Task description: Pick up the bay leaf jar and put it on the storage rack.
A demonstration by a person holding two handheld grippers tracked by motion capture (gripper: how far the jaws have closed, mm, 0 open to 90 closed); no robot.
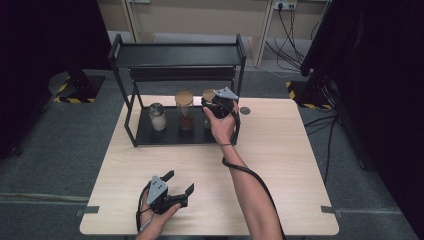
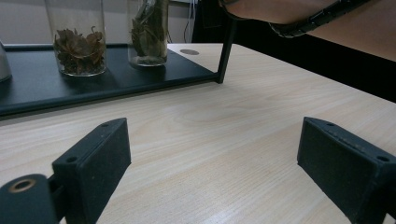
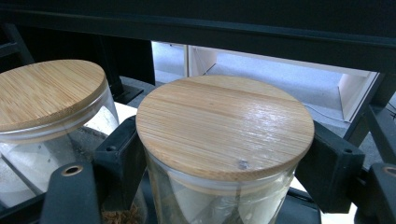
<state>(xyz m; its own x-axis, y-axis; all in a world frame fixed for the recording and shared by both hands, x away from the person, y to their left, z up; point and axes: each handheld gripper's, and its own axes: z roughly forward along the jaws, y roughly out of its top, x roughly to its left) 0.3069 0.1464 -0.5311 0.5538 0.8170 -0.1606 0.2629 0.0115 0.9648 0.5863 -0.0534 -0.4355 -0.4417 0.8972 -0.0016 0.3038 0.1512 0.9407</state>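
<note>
Wide-open left gripper [image 1: 179,182] hovers over the worktop [image 1: 280,165], lower centre; right gripper [image 3: 224,163] jaws clamp a bamboo-lidded jar [image 3: 224,140].

Your forearms are bare, with no sleeves. Each hand carries a black gripper: your left gripper [image 1: 179,183] and your right gripper [image 1: 210,104] both wear a grey three-cornered plate on top, dotted with small screws. A black cable trails from each, the right one a ribbed hose along your forearm. The jaws are blocky matte black pads with round screw holes.
</note>
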